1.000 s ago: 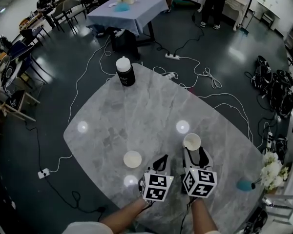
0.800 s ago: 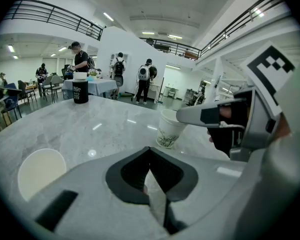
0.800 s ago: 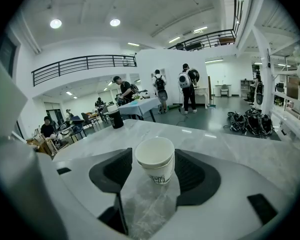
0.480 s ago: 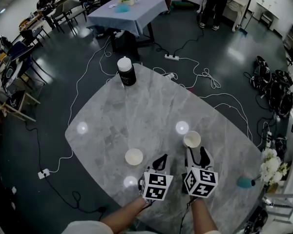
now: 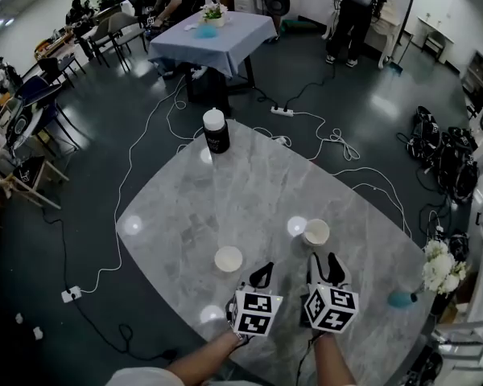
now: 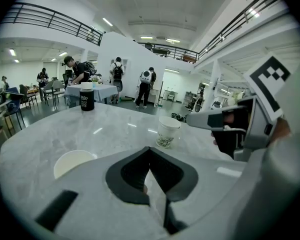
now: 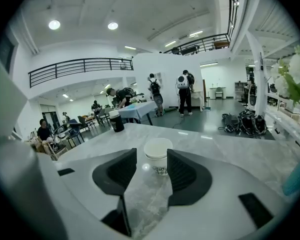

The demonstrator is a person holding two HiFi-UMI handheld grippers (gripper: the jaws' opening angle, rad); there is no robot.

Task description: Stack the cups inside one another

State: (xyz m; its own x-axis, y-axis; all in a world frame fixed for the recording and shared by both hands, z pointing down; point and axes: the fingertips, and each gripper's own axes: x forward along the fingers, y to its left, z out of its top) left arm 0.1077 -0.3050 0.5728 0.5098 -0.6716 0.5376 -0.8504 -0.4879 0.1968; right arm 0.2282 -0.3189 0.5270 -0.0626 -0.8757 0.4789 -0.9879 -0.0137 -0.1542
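**Tool state.** My left gripper [image 6: 149, 154] is closed, tip against tip, with nothing in it. I keep it low over the table [image 5: 225, 175], clear of the work. My right gripper [image 5: 324, 260] stands nearly full wide and holds nothing. Its jaws have just been closing slightly.

**Placement.** I aim the right gripper so its gap lines up with the right cup [image 7: 158, 155]. That cup stands upright just ahead of the tips, and neither pad touches it. The wide gap is there to pass round the cup wall.

**Cups.** The right cup is white paper with a dark printed band near its base. The left cup [image 5: 229, 259] is plain, with its mouth up. It stands just beside the left gripper and well apart from the right cup. Nothing is stacked yet.
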